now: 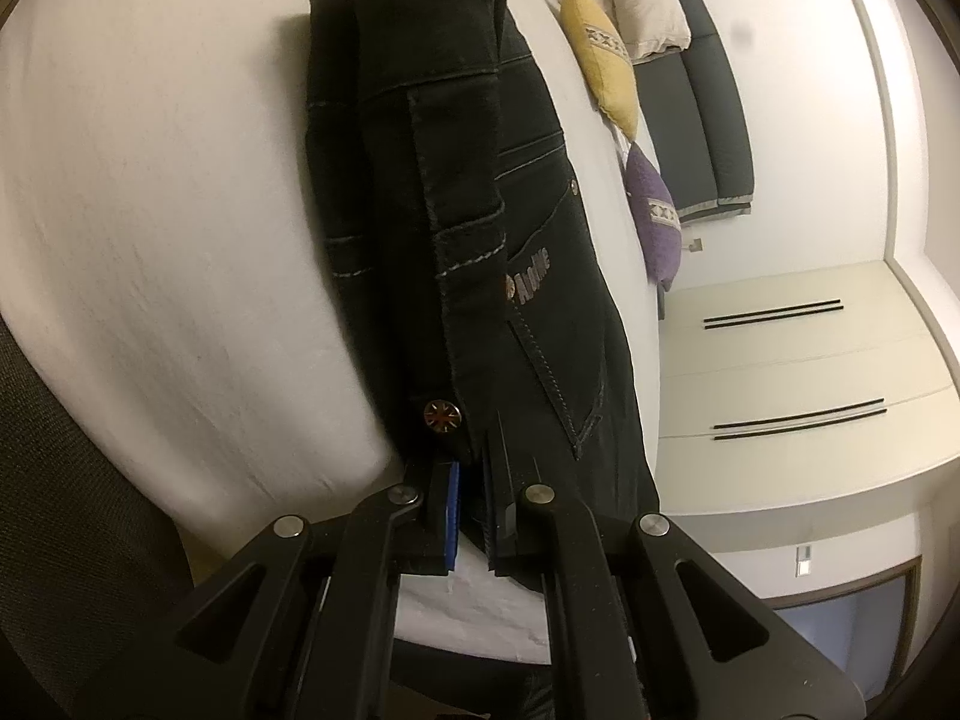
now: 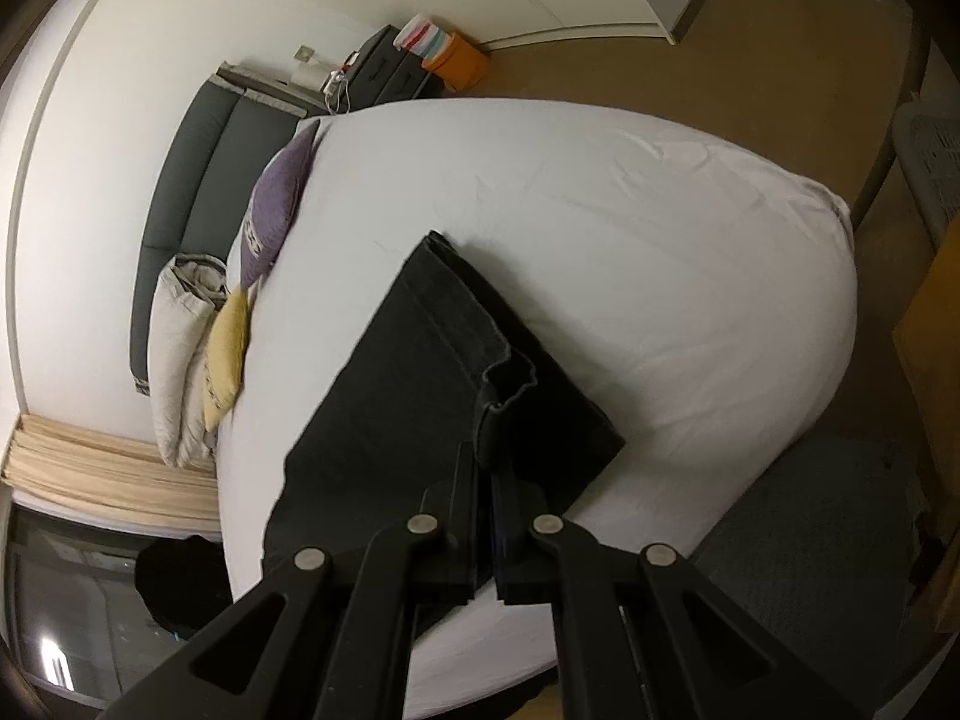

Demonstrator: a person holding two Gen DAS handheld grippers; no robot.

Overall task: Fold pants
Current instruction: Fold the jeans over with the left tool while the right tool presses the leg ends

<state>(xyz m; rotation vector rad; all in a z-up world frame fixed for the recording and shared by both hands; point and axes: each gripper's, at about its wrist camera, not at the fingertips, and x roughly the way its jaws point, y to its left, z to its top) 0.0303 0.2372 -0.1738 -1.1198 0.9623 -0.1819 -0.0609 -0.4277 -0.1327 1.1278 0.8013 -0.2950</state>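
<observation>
Black jeans (image 1: pixel 456 192) lie folded lengthwise on the white bed (image 1: pixel 150 180), waistband and metal button (image 1: pixel 442 417) toward me in the left wrist view. My left gripper (image 1: pixel 471 480) is shut on the waistband edge beside the button. In the right wrist view the same jeans (image 2: pixel 420 372) show their leg hems folded over, and my right gripper (image 2: pixel 485 474) is shut on the bunched hem end (image 2: pixel 510 384). Both ends are lifted slightly off the white bed (image 2: pixel 630 252).
A yellow cushion (image 1: pixel 600 60), a purple cushion (image 1: pixel 654 210) and rolled beige bedding (image 2: pixel 180 348) lie by the grey headboard (image 2: pixel 186 162). White wardrobe doors (image 1: pixel 792 372) stand beyond. An orange box (image 2: pixel 456 60) and a dark drawer unit (image 2: pixel 384 69) sit by the bed on the floor.
</observation>
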